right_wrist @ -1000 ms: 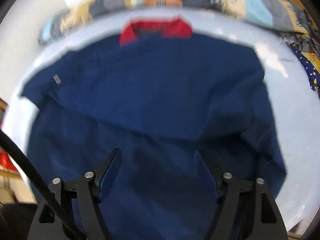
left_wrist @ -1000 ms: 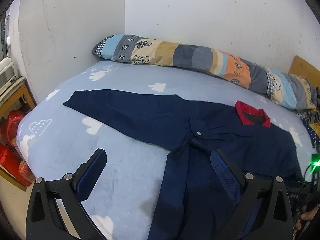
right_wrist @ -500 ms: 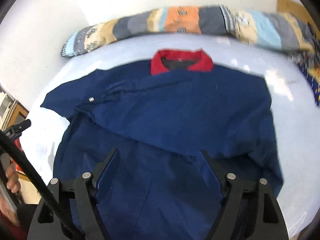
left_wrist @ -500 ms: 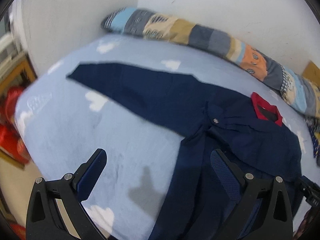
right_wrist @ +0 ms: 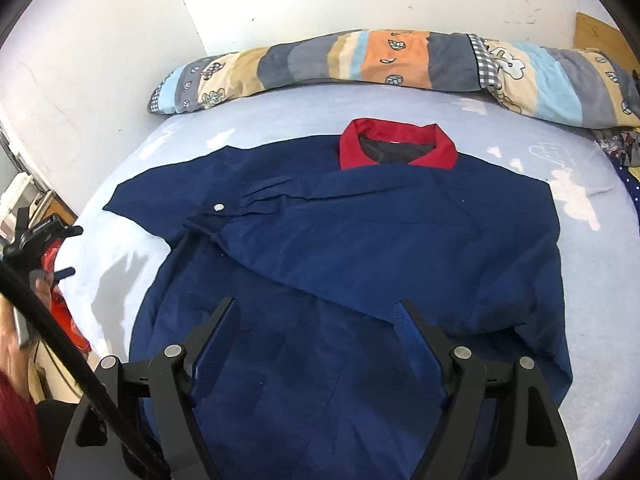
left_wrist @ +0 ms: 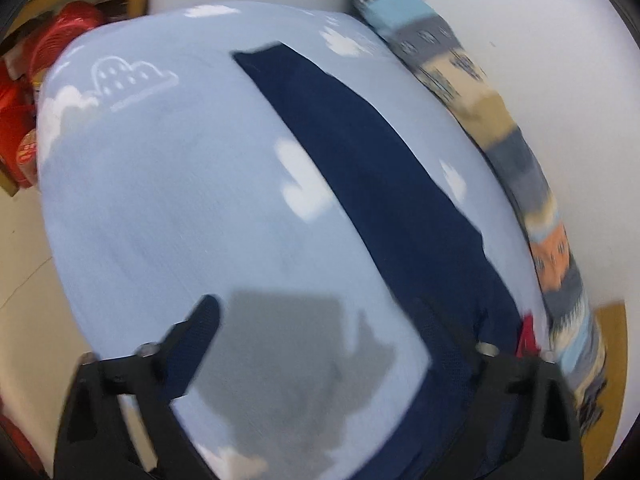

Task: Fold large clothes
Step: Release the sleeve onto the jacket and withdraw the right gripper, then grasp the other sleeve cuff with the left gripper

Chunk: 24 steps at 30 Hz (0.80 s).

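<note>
Now | your left gripper (left_wrist: 316,336): fingers apart, just been closing, nothing between | your right gripper (right_wrist: 316,332): fingers apart, empty, lower centre over navy shirt (right_wrist: 360,248).

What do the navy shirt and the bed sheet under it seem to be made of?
Shirt: likely woven cotton or a blend, matte; it creases softly, with gathers at the cuff beside a shiny, probably metal, snap.
Bed sheet: soft matte fabric, perhaps brushed; pale blue with printed white clouds.

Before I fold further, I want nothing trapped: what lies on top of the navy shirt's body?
One sleeve lies folded across the navy shirt, its cuff button showing. Beneath the shirt only the blue sheet shows around it; anything under the fabric is hidden.
</note>
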### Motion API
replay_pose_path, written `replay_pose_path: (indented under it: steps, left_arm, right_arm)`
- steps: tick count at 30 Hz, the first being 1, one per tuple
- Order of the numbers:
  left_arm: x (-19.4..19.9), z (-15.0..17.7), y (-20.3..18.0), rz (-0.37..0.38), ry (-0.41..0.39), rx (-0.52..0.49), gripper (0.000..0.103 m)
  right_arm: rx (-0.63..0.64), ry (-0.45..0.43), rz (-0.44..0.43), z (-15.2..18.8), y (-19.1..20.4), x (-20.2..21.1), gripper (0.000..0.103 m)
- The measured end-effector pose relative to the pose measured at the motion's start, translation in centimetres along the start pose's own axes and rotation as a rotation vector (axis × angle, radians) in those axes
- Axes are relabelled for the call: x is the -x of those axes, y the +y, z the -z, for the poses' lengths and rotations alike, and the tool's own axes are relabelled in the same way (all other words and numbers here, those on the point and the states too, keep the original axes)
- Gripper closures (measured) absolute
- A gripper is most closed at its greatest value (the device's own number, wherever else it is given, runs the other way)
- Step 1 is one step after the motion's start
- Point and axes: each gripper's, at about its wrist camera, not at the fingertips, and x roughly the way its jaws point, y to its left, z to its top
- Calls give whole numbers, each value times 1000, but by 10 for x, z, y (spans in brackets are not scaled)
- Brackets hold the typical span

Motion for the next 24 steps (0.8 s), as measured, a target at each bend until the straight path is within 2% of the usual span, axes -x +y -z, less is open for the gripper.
replay_pose_path:
  steps: [1, 5, 10, 12, 13, 14, 16, 21, 24]
  left_arm:
    - [0, -8, 5, 7, 3, 10, 25]
    - [-15, -62, 36, 80, 20, 114, 25]
    - [-55, -114, 66, 138, 28, 271, 26]
    - [-74, -129, 76, 194, 25, 346, 32]
    - [-84, -135, 80, 227, 24, 381, 42]
    - [-94, -142, 82, 260, 25, 408, 47]
    - [-106, -153, 81, 303, 13, 424, 56]
    - [-125, -176, 75, 310, -47, 401, 61]
    - [-137, -182, 82, 323, -69, 429, 64]
  right_arm:
    - [-4, -1, -1, 0, 0, 0, 19]
    - [1, 0, 0, -2, 2, -2, 19]
    - [5, 18, -12, -5, 5, -10, 19]
    - [7, 23, -17, -6, 7, -14, 19]
    - [11, 28, -22, -7, 9, -16, 19]
    - [16, 33, -25, -8, 11, -19, 19]
    - [24, 40, -26, -8, 13, -23, 19]
    - [31, 62, -37, -8, 14, -32, 19]
    - [31, 63, -38, -9, 15, -33, 19]
